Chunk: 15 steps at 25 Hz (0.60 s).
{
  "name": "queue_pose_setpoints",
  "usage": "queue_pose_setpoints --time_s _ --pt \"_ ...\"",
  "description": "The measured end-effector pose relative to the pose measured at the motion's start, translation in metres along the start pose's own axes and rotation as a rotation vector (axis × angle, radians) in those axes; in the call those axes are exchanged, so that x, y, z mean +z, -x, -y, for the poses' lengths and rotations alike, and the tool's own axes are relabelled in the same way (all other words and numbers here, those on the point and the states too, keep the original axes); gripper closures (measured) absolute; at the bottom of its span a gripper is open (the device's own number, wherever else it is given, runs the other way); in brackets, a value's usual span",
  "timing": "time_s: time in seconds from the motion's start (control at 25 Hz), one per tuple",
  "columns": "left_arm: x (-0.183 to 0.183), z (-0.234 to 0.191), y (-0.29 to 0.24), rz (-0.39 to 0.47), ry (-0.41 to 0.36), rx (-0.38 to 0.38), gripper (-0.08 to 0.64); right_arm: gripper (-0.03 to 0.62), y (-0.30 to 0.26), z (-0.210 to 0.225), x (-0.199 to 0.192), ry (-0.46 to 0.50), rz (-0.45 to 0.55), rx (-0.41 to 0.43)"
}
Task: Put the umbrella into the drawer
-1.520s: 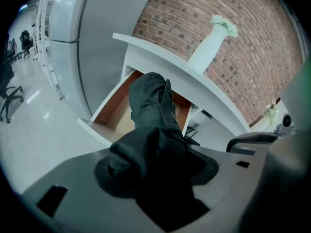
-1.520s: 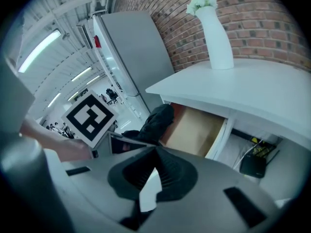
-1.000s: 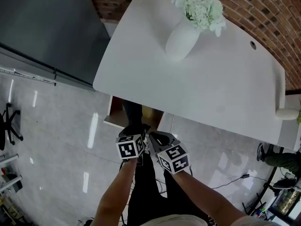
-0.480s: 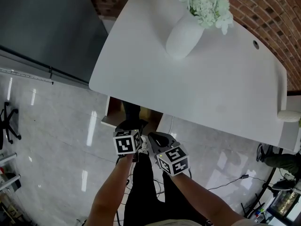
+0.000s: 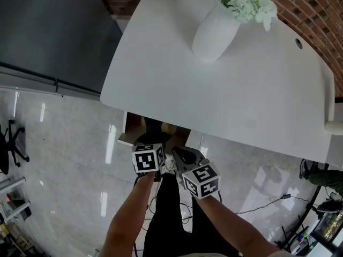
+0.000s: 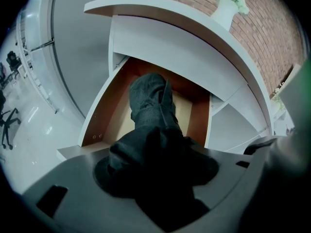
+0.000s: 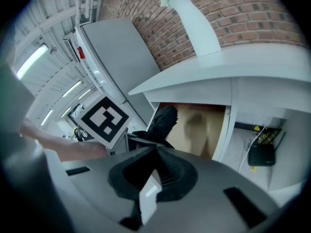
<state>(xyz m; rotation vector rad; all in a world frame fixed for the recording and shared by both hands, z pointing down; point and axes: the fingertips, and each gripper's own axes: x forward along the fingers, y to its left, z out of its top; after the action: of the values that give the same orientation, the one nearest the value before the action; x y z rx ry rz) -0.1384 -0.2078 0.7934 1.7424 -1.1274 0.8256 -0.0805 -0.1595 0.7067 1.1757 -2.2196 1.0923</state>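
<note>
1. Plainly, the left gripper [image 6: 156, 155] is clamped on the folded dark umbrella [image 6: 150, 101]. Its jaws stand wide around the bunched fabric, which fills the gap between them.
2. The right gripper [image 7: 156, 152] holds nothing. Its jaws seem to be pressed together, though the dark hollow around them makes that hard to read. It hangs just beside the left one.
3. The umbrella's far end reaches over the open drawer [image 6: 92, 125], above the bare wooden floor. I cannot tell whether it touches that floor yet.
4. What could go wrong:
   - The loose fabric bulging at the jaws could snag on the drawer's front edge as the umbrella goes in.
   - Letting go too soon would likely leave the near end hanging over the front, so the drawer could not shut.
   - Pushing at a steep angle could jam the tip against the drawer's back or the underside of the table [image 5: 241, 90].
5. What each view adds:
   - The head view hides most of the drawer under the tabletop, but it alone shows the white vase [image 5: 214, 33] standing well clear on top.
   - The left gripper view looks straight into the drawer.
   - The right gripper view shows the umbrella from the side at the drawer's mouth, and a black box [image 7: 262, 154] with cables lower down to the right of the drawer.
</note>
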Motion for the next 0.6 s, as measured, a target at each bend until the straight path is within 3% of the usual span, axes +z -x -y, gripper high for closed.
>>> queue_pose_setpoints --time_s 0.6 --pt "-0.002 -0.005 -0.022 -0.047 -0.014 -0.003 0.304 0.575 -0.011 0.009 -0.008 -0.041 0.003 -0.020"
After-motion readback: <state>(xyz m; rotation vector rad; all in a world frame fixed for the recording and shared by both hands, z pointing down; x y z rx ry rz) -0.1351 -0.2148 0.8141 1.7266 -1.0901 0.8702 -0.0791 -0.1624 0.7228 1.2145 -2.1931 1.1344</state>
